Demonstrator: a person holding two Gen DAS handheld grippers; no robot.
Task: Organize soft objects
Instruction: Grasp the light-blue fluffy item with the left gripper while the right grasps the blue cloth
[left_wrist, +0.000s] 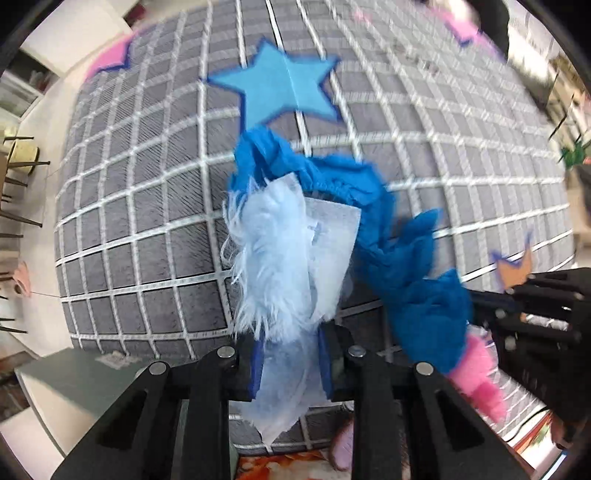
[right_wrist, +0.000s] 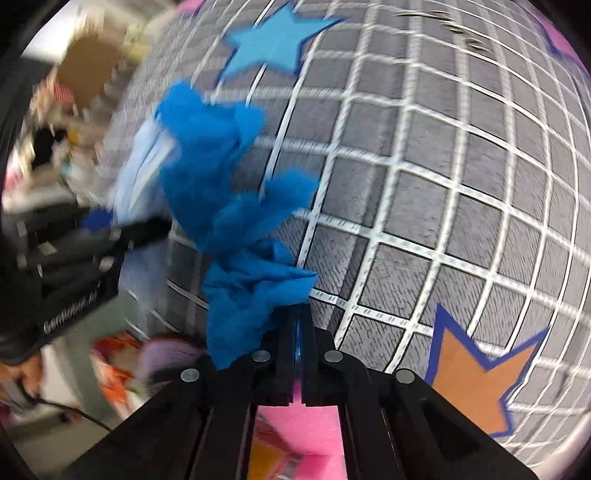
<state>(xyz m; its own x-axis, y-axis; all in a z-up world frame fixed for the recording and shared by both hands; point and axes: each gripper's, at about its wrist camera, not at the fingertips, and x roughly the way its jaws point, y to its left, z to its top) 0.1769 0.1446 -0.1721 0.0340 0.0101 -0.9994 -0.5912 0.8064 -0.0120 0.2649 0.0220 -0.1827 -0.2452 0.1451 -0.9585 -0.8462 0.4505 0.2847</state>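
Left hand-held gripper (left_wrist: 291, 365) clamped on the pale fluffy end and right hand-held gripper (right_wrist: 300, 350) clamped on the blue end of a soft toy (left_wrist: 373, 229) held above the gridded mat (left_wrist: 147, 206); diverging pulls risk tearing or slipping
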